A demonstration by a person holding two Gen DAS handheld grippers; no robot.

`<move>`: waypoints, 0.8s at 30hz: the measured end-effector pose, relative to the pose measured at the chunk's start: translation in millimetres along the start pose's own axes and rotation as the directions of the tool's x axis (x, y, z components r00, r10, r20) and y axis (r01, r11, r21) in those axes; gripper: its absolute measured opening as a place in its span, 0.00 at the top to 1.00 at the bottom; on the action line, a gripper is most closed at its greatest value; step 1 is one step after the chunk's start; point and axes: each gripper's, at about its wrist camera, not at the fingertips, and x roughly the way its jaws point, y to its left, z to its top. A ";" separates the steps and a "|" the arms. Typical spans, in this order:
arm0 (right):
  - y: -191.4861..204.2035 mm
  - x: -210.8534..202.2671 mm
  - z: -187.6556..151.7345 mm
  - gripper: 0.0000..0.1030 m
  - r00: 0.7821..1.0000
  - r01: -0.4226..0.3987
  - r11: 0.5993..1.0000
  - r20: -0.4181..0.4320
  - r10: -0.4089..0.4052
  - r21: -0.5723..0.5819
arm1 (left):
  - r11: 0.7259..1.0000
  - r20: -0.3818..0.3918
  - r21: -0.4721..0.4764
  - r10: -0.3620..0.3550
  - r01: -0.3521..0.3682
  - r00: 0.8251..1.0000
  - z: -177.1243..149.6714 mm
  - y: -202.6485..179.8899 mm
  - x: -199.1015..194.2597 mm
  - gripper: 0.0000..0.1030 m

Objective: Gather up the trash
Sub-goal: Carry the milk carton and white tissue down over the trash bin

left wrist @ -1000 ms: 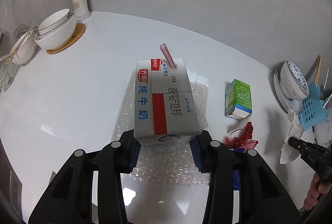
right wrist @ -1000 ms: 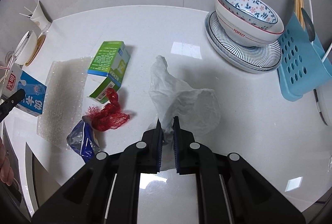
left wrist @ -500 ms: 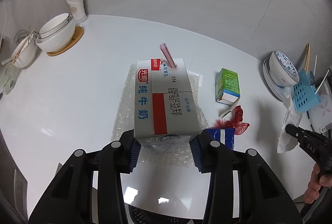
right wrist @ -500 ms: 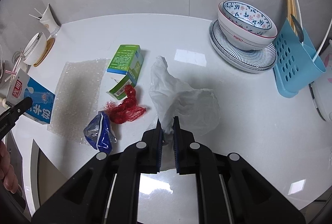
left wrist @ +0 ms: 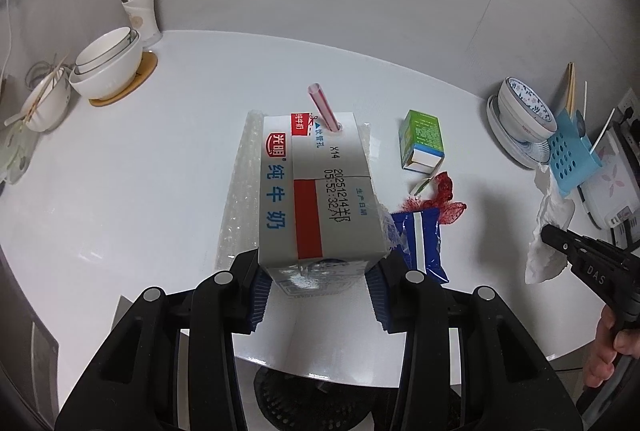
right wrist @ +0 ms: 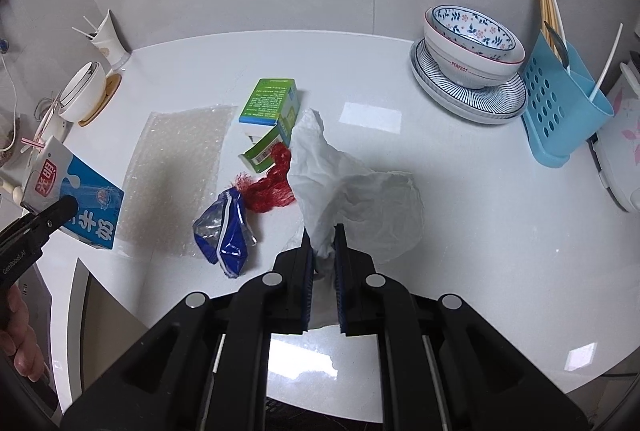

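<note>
Carrying trash off | left tool [left wrist: 316,273] squeezes milk carton [left wrist: 316,187] | right tool [right wrist: 322,251] pinches crumpled tissue [right wrist: 352,199] | mesh bin [left wrist: 320,399] waits below both

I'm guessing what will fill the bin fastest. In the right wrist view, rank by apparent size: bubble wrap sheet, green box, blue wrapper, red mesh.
1. bubble wrap sheet, clearly largest.
2. green box.
3-4. blue wrapper and red mesh look alike; the wrapper lies nearer the camera, so I won't rank them.
</note>
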 end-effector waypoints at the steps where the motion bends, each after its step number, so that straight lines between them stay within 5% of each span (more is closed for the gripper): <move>1: 1.3 -2.0 -2.7 0.92 1.000 0.000 1.000 0.002 0.000 0.000 | 1.000 0.000 0.004 -0.002 0.002 1.000 -2.6 -0.1 -2.2 0.61; 24: 40.4 -44.5 -62.6 0.92 0.997 -0.017 1.000 0.069 0.018 -0.003 | 0.997 -0.011 0.050 -0.050 0.051 0.999 -69.5 7.8 -39.9 0.61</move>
